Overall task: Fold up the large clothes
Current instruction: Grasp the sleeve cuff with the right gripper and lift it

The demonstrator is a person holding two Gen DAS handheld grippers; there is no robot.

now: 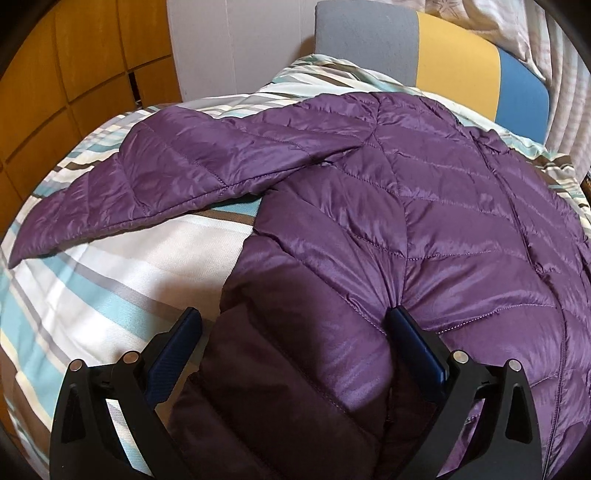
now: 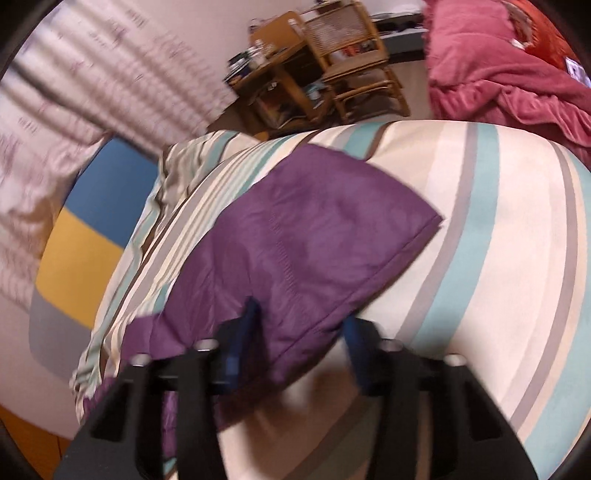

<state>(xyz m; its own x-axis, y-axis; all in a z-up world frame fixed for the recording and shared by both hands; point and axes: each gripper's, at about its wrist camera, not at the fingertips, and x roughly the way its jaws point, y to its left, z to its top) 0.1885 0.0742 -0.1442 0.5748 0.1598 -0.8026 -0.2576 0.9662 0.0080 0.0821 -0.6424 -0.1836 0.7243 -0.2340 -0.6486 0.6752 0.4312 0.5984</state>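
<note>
A purple quilted puffer jacket (image 1: 424, 229) lies spread on a striped bedsheet (image 1: 110, 280), one sleeve (image 1: 155, 177) stretched out to the left. My left gripper (image 1: 295, 325) is open, its jaws wide apart around the jacket's near edge, the right finger (image 1: 413, 332) pressing on the fabric. In the right wrist view a purple sleeve end (image 2: 310, 236) lies on the sheet (image 2: 480, 258). My right gripper (image 2: 299, 325) is open with the sleeve's near edge between its jaws; the view is blurred.
A grey, yellow and blue headboard (image 1: 454, 62) stands at the far end with pale striped bedding (image 1: 528, 33) above. Wooden cabinet doors (image 1: 74, 74) are at left. A wooden chair and cluttered small table (image 2: 321, 74) and a pink blanket (image 2: 498, 81) lie beyond the bed.
</note>
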